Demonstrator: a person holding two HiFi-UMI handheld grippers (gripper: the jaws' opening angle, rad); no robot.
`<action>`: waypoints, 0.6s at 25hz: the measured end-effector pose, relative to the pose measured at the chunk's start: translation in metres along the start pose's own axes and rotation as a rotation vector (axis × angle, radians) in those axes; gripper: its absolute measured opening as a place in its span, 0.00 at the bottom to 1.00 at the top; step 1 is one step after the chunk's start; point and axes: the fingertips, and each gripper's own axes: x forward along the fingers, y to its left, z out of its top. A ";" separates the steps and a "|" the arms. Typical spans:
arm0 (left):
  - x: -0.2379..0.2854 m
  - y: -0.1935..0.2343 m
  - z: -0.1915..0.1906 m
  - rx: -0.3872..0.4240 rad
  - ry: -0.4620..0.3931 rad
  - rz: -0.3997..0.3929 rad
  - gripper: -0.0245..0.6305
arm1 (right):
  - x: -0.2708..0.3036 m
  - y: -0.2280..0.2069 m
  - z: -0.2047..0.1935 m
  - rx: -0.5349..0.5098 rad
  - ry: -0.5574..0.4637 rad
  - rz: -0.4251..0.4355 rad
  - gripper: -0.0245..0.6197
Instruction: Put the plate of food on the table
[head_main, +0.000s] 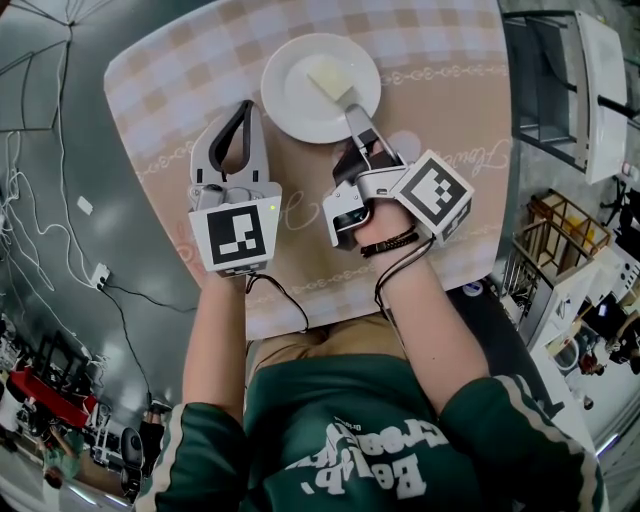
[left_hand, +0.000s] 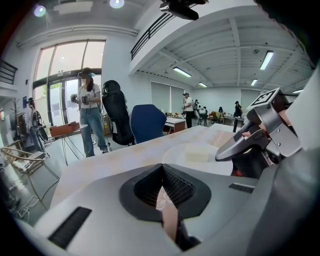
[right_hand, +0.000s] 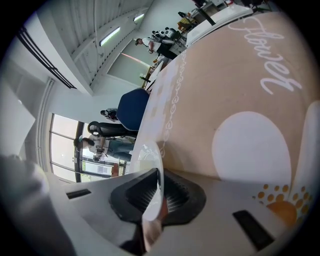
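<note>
A white plate (head_main: 300, 100) with a pale square piece of food (head_main: 330, 80) rests on the table (head_main: 450, 120), which has a beige checked cloth. My right gripper (head_main: 353, 108) is shut on the plate's near right rim. In the right gripper view the rim (right_hand: 152, 210) runs edge-on between the jaws of the right gripper (right_hand: 159, 172). My left gripper (head_main: 246, 104) hovers just left of the plate, shut on nothing, its tips touching. The left gripper view shows the left gripper (left_hand: 161, 167), with the plate (left_hand: 195, 162), the food (left_hand: 196, 156) and the right gripper (left_hand: 245, 145) beyond it.
The table's near edge is against the person's lap. White shelving (head_main: 590, 90) stands to the right, cables (head_main: 60, 230) lie on the floor to the left. Office chairs (left_hand: 147, 122) and standing people (left_hand: 92, 112) are beyond the far table edge.
</note>
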 end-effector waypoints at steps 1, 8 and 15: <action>0.000 0.000 0.000 0.000 0.000 0.000 0.05 | 0.000 0.000 0.000 -0.003 0.000 -0.002 0.08; -0.002 0.000 0.001 -0.010 -0.015 -0.008 0.05 | -0.002 0.000 -0.004 -0.021 0.014 -0.016 0.08; -0.006 -0.001 0.008 -0.007 -0.035 -0.014 0.05 | -0.005 0.005 -0.009 -0.121 0.025 -0.050 0.09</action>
